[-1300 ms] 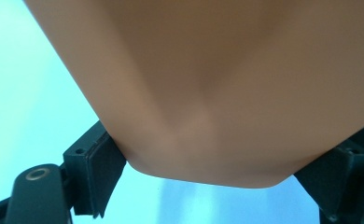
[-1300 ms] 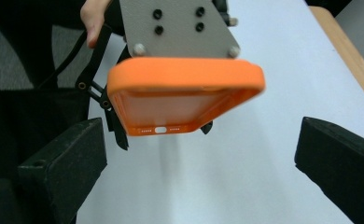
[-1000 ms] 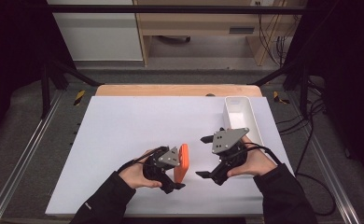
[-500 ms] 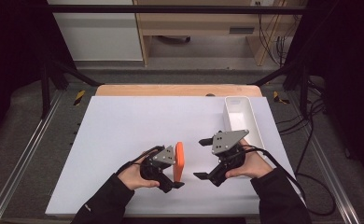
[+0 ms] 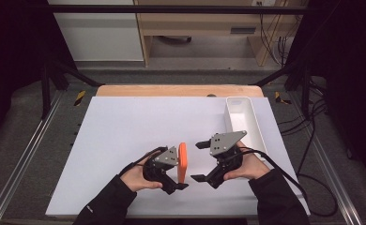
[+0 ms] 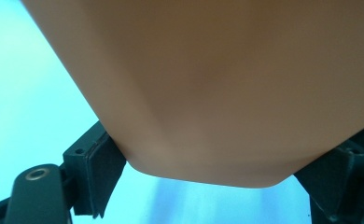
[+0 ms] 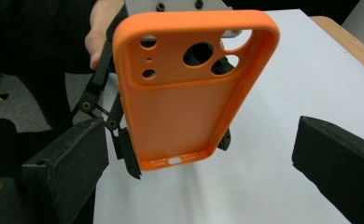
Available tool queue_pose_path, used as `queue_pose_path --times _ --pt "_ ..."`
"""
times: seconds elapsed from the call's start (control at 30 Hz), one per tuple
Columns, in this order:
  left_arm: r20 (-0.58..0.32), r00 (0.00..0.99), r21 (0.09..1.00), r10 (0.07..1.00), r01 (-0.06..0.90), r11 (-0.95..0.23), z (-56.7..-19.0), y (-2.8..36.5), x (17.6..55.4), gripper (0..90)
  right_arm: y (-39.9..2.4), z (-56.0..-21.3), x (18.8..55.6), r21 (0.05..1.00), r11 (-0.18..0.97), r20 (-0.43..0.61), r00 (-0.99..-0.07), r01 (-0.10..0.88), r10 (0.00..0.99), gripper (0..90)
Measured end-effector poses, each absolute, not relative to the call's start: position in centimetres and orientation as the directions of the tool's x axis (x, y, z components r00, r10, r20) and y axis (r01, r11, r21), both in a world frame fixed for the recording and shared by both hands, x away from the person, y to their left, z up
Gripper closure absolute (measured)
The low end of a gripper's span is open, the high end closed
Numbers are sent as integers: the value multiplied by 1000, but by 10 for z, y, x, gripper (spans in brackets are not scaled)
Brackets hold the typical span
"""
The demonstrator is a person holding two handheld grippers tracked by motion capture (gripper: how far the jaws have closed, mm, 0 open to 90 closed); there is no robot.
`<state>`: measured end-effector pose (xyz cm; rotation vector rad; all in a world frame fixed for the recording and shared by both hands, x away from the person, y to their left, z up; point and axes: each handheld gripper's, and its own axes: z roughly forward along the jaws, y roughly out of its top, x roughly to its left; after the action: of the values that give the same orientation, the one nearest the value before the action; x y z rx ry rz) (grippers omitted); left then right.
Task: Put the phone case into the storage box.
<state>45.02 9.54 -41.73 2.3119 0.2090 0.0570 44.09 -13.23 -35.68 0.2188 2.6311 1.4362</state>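
An orange phone case stands on edge above the white sheet, held between the two hands. My left gripper is shut on it; in the left gripper view its smooth back looms close, with a pad against its lower corner. The right gripper view faces the case's inside, camera holes at the top, port slot at the bottom. My right gripper is just right of the case, open. Its jaws have just been closing a little with nothing between them, and the case hangs beyond their tips.
A long white tray lies at the sheet's right edge, behind the right hand. The white sheet covers most of the table, with a wooden strip at the back. Metal rails and cables run along both sides.
The left hand has turned the case from a tilted pose to standing edge-on in the high view. The right gripper has edged slightly toward it.
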Motion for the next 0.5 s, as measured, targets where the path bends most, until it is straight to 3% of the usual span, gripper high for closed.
queue_pose_path --times 0.5 --pt "-15 990 729 140 107 -677 -417 85 450 154 -129 -360 440 844 532 -34 -983 68 179 47"
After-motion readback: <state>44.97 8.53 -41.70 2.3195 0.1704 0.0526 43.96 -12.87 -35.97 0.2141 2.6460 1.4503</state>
